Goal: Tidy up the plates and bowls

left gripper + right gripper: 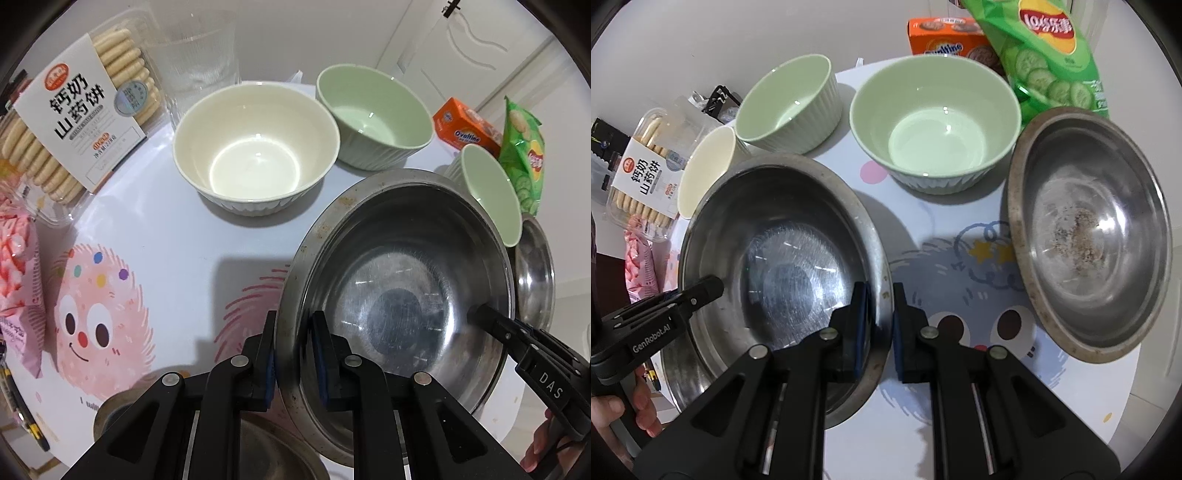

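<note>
So I've got both grippers on the same steel bowl [399, 295] right now. My left gripper [293, 354] is clamped on its rim at about 8 o'clock in the left wrist view, one blue pad outside the wall and one inside. My right gripper [879, 325] is pinched on the opposite rim, down at 5 o'clock of the bowl in the right wrist view, same deal with a pad on each side. From the left camera the right gripper's tip pokes in at 4 o'clock, hooked over the far edge.

The bowl looks tilted and sits over another steel bowl [266, 450], which peeks out underneath at 6 o'clock in the left view. Can't tell if the two are touching.

Rest of the table [945, 435], going by the right wrist view: a second steel bowl with brown crud in the bottom [1089, 236] sits at 3 o'clock, well apart from the held one. A big green ribbed bowl [934, 122] is at 12 o'clock, a smaller green ribbed bowl [786, 103] at 11, and a cream ribbed bowl [705, 170] at 10, partly hidden behind the held bowl's rim.

Snacks crowd the edges: a green Lay's cucumber chip bag [1049, 51] and an orange Ovaltine box [942, 37] at 1 o'clock, a clear tray of yam biscuits [642, 166] at 9. The left view also shows a clear glass [199, 59] at 11 o'clock and a pink snack bag [18, 288] at 9.
</note>
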Available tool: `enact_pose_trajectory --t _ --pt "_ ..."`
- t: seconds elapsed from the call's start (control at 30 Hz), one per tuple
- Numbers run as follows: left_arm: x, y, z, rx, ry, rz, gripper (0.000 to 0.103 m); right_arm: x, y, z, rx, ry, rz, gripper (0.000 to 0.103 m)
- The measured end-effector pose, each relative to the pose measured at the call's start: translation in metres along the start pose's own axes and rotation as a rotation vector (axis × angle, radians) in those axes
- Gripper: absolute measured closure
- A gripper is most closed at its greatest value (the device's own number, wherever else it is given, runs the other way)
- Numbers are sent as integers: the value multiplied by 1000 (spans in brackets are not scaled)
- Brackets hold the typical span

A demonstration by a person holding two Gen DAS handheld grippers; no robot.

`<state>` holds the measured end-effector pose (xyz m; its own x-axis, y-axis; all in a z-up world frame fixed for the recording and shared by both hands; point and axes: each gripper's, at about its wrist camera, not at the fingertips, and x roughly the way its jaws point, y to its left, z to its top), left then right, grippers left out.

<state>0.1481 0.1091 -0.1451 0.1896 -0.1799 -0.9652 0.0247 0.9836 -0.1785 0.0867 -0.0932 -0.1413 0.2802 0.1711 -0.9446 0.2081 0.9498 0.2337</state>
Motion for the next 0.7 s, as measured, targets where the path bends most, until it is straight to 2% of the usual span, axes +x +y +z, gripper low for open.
enact_pose_trajectory --t 0.37,0.7 --pt "-40 2 -16 -17 -53 0 86 -33 9 -7 -35 -41 10 89" --pt "-64 20 -50 -64 -80 6 87 -50 28 -29 -97 -48 34 89"
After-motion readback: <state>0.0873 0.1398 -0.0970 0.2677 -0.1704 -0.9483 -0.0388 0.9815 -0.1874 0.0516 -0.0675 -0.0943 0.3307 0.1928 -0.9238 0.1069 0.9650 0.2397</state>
